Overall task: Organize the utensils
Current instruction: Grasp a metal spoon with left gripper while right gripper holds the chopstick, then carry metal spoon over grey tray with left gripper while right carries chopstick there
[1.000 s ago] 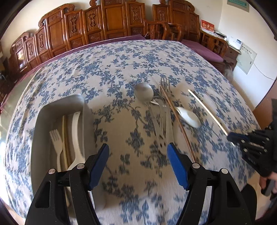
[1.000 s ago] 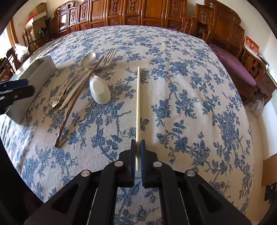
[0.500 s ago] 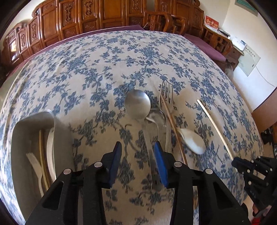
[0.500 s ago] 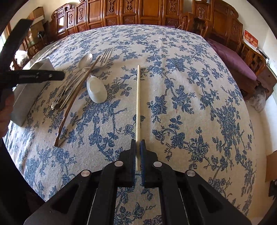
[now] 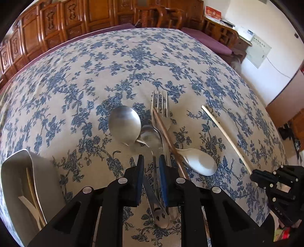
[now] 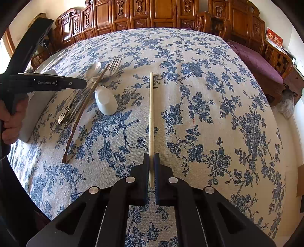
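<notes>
Surface: floral tablecloth (image 5: 76, 85), blue on cream.
Room: carved wooden chairs (image 6: 133, 15) behind.
Left gripper (image 5: 151, 167): closing around metal spoon handles (image 5: 154, 182).
Right gripper (image 6: 151, 165): clamped on pale chopstick (image 6: 151, 114).

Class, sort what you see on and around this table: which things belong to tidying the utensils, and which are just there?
Belonging to the job:
large metal spoon
fork
white ceramic spoon
dark chopstick
pale chopstick
grey utensil tray

Just there:
floral tablecloth
carved wooden chairs
purple cushion
</notes>
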Available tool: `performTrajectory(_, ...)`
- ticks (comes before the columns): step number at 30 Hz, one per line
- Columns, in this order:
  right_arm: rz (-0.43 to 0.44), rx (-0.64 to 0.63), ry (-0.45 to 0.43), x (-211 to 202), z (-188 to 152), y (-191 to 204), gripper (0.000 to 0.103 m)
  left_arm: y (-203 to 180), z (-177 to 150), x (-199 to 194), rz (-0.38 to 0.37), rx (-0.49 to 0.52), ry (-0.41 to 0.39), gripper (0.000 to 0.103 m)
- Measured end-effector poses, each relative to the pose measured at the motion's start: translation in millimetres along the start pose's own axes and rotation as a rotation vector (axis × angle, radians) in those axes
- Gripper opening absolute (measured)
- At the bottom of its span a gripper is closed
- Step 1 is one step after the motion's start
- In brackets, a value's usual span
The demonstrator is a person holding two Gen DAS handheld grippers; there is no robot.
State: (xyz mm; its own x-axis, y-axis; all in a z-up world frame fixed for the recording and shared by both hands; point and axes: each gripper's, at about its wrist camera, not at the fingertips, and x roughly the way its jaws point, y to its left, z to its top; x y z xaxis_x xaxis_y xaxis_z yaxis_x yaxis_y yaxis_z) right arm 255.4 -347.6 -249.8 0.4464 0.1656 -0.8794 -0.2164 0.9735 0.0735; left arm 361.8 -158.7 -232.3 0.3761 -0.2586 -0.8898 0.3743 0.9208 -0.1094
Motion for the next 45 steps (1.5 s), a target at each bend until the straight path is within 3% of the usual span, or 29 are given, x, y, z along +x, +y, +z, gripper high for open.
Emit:
performTrajectory(8, -0.01, -0.007, -0.005, -0.4, -0.2, 3.0, 0.006, -3.1, -0.1, 15.2, 0.001, 0.043, 0.052, 0.012)
performTrajectory(11, -0.024, -0.019, -0.01, -0.1, 0.3, 4.0, 0.007, -1.2, 0.6, 15.2, -0.01, 0.036, 0.047, 0.004)
performTrajectory(15, -0.026, -0.006, -0.013, 2.3, 4.7, 2.2, 0.007, -0.7, -1.9, 9.2, -0.018, 0.031, 0.027, 0.002)
performTrajectory(32, -0.069, -0.002, 0.0, 30.3, 52.4, -3.1, 0.007, -6.7, -6.4, -50.1, -0.052, 0.029, -0.088, 0.002)
performTrajectory(45, -0.031, -0.004, -0.002, 17.2, 47.6, 2.3, 0.005, 17.5, -24.5, -109.0, -0.078, -0.022, -0.166, 0.002)
